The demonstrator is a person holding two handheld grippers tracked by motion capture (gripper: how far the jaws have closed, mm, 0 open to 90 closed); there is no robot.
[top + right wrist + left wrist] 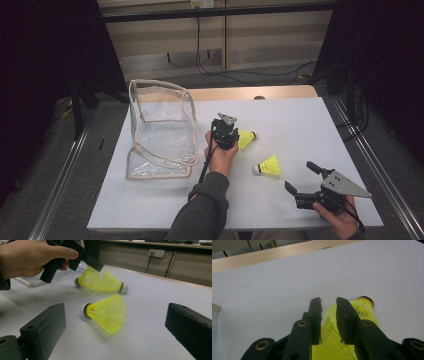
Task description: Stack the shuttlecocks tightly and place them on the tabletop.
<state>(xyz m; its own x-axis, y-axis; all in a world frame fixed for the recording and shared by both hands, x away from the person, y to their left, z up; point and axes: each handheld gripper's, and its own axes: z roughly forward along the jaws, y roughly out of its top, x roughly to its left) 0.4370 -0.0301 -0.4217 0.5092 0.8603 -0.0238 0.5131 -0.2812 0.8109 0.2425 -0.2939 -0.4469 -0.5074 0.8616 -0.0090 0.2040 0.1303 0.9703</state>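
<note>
Left gripper (234, 134) narrow-jawed around a yellow shuttlecock (246, 138); right gripper (301, 176), at four o'clock, gapes wide, empty.

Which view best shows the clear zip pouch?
The high view: the clear zip pouch stands whole on the white table, open, left of the left tool. The right gripper view catches a clear edge of it under the hand. The left gripper view has just a corner at its left edge.
</note>
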